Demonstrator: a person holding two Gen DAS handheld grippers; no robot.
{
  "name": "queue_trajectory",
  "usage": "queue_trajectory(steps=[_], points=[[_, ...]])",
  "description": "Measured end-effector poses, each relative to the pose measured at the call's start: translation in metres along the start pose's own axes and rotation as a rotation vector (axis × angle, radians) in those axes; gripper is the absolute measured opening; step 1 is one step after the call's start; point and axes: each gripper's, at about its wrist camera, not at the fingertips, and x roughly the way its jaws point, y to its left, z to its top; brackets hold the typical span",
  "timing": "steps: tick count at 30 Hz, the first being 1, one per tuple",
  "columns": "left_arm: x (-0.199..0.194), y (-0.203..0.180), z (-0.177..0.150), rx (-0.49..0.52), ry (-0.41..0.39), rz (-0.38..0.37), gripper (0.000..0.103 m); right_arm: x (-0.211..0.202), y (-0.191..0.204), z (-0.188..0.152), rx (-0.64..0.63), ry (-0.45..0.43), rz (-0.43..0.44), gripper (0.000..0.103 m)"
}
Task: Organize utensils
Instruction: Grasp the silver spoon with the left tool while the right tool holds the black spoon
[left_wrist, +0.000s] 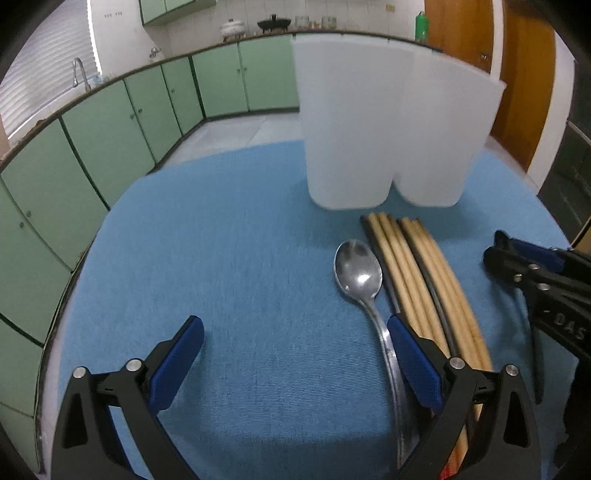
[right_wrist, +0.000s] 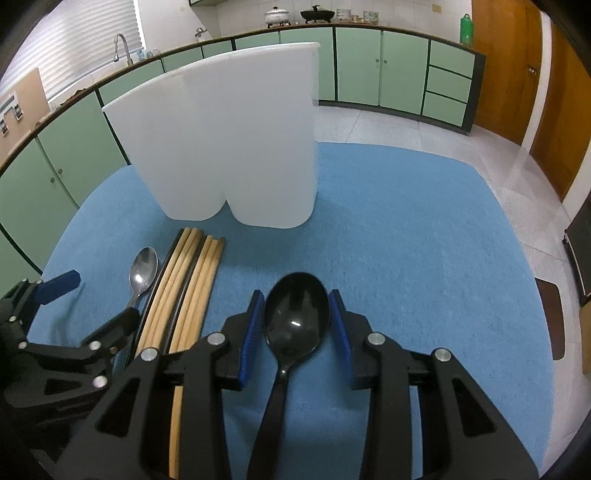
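Note:
A white two-compartment utensil holder (left_wrist: 384, 129) (right_wrist: 229, 147) stands upright on the blue cloth. In front of it lie a metal spoon (left_wrist: 358, 269) (right_wrist: 142, 271), a bundle of wooden and black chopsticks (left_wrist: 421, 273) (right_wrist: 184, 288) and a black plastic spoon (right_wrist: 295, 314). My left gripper (left_wrist: 295, 354) is open; its right finger rests beside the metal spoon's handle. My right gripper (right_wrist: 297, 325) is open with its fingers on either side of the black spoon's bowl, apart from it. The right gripper also shows in the left wrist view (left_wrist: 517, 266).
The blue cloth (left_wrist: 221, 258) (right_wrist: 406, 240) covers a table. Green kitchen cabinets (left_wrist: 110, 122) (right_wrist: 369, 66) with a sink run along the back. A wooden door (right_wrist: 517, 66) is at the right.

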Motion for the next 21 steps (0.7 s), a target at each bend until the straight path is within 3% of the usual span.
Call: queue_trajectory(steps=[8, 16, 21], points=[[0.003, 0.023, 0.002, -0.028, 0.004, 0.049, 0.098, 0.003, 0.007, -0.006, -0.048, -0.001, -0.083, 0.034], [0.008, 0.022, 0.012, -0.004, -0.006, 0.0, 0.096, 0.01, 0.003, 0.001, -0.087, 0.004, -0.119, 0.04], [0.02, 0.016, 0.028, 0.021, -0.009, 0.013, 0.096, 0.014, -0.005, 0.005, -0.07, 0.02, -0.103, 0.045]])
